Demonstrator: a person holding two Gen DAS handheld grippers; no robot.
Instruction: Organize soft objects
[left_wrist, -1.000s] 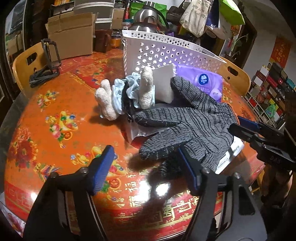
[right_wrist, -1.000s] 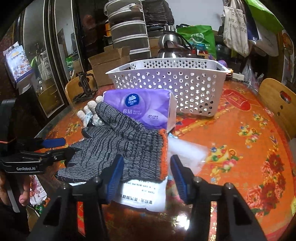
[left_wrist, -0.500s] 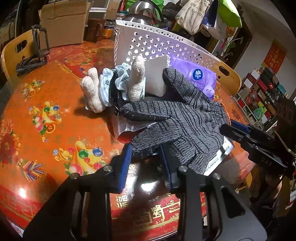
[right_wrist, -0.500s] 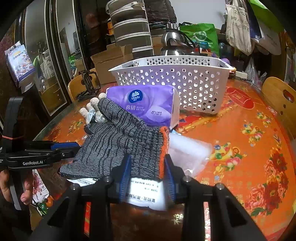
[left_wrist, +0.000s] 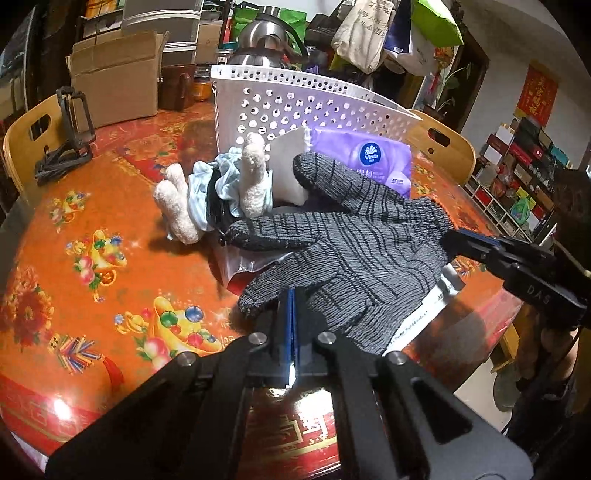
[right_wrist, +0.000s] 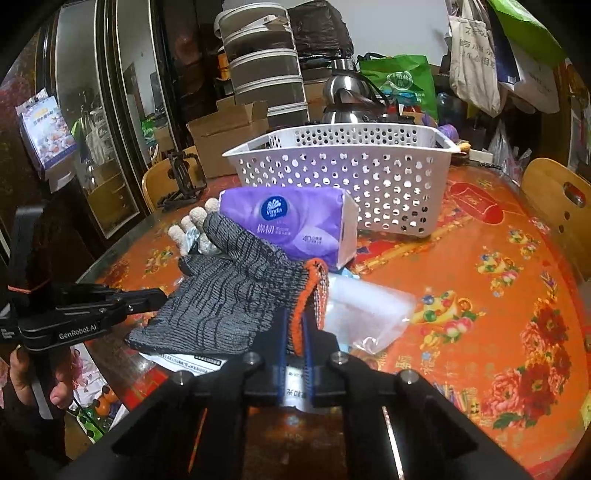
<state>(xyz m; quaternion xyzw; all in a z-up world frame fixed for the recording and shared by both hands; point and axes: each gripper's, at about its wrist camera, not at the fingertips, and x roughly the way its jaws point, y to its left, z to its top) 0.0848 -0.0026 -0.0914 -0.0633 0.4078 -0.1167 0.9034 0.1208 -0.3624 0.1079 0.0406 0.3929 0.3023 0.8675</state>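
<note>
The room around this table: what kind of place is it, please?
Probably a crowded home dining room: a round table under a red festive cloth, wooden chairs, a steel kettle and hanging shopping bags.

Warm indoor light from overhead leaves white glare spots on the glossy tabletop (left_wrist: 110, 280). Room corners stay dim. Fisheye bending curves the edges into black borders; the centre is sharp, soft shadows underneath objects.

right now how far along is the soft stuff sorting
Done: nothing shows in the white basket yet. In hand: both grippers have just closed on the grey glove, left gripper at a fingertip, right gripper on the orange cuff. Left: the glove, purple tissue pack and fluffy socks.
</note>
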